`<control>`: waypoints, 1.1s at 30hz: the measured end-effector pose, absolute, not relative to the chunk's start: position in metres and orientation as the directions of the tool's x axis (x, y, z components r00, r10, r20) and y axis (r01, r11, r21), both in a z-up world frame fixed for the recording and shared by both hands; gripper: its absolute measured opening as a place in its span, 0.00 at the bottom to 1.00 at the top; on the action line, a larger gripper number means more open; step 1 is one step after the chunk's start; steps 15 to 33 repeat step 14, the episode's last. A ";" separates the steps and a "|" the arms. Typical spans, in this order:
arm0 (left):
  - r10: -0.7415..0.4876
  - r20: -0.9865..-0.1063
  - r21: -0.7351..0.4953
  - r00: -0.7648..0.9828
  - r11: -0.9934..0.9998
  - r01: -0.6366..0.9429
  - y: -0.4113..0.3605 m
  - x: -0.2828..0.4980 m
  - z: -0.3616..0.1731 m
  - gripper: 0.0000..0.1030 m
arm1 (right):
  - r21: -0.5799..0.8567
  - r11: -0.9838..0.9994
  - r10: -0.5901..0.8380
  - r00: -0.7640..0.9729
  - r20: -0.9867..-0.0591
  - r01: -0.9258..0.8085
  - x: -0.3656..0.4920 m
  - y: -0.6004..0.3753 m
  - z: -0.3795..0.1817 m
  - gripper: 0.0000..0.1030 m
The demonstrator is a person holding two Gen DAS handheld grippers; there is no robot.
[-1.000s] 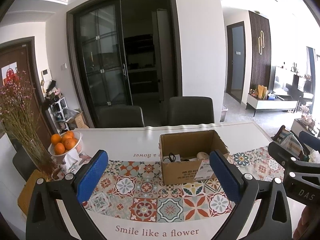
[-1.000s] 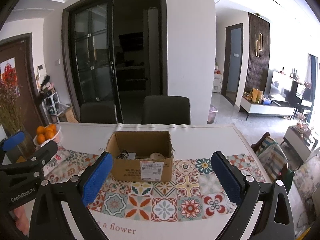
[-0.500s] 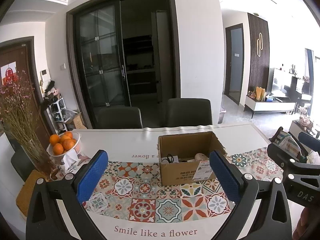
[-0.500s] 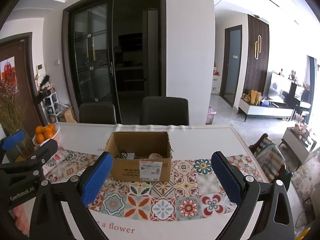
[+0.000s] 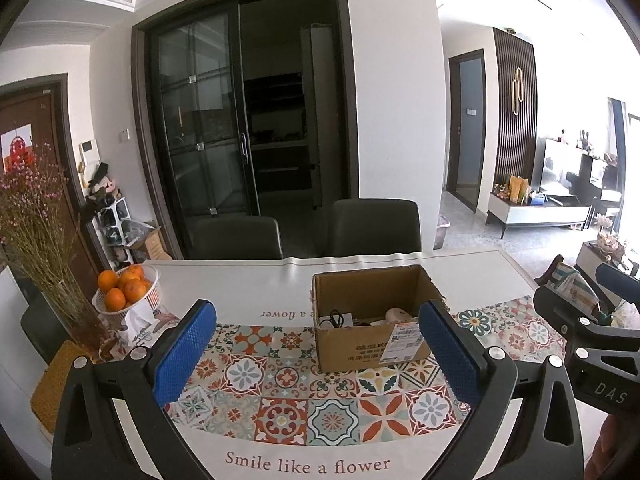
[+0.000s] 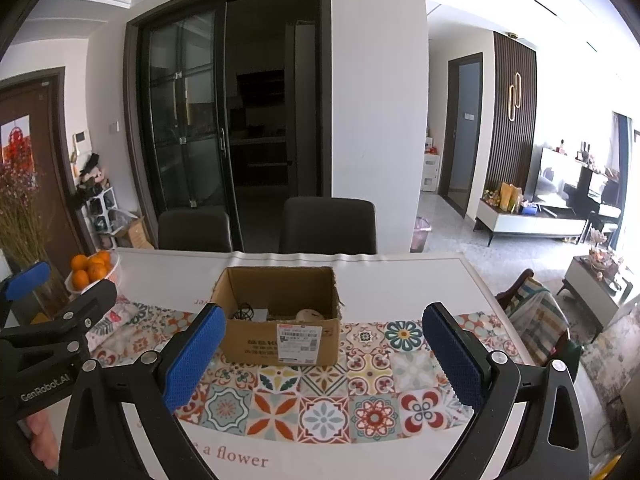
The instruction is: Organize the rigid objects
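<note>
1. Printed on the tablecloth (image 5: 280, 396) near the bench's front edge: "Smile like a flower"; the same words mirrored and partly cut off behind the tile band. Only "a flower" legible from the right wrist view.
2. Marked "GenRobot.AI" on the left tongs (image 6: 60, 344) as seen from the right wrist; "DAS" on the right tongs (image 5: 600, 344) as seen from the left wrist.
3. Resting mid-bench on the tile band, nearer the far edge: an open cardboard box (image 5: 372, 320), long axis running across the bench, open top upward, white shipping label (image 6: 300, 340) on its near wall; label text and the wall's printed characters too small to read.
4. Inside the box, half hidden by the near wall: a black tangled item (image 5: 334, 319) and a pale rounded item (image 5: 396, 315), neither identifiable.
5. Both tongs spread wide, blue pads apart, gripping nothing, held above the front edge.
6. At the left edge: a white basket of oranges (image 5: 124, 288) beside a vase of dried flowers (image 5: 36, 232).
</note>
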State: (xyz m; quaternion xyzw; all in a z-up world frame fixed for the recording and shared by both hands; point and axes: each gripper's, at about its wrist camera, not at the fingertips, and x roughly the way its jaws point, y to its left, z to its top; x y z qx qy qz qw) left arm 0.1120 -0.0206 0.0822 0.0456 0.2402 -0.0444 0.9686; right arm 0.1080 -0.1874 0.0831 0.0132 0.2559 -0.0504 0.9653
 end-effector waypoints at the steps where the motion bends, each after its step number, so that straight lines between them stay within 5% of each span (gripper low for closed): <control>1: -0.064 -0.470 0.065 0.880 0.992 0.107 -0.021 0.112 0.083 1.00 | 0.000 0.995 -0.090 0.864 -0.495 0.104 0.108 -0.187 0.083 0.96; 33: -0.068 -0.477 0.056 0.876 0.993 0.107 -0.026 0.108 0.085 1.00 | 0.002 0.995 -0.087 0.863 -0.498 0.101 0.106 -0.188 0.086 0.96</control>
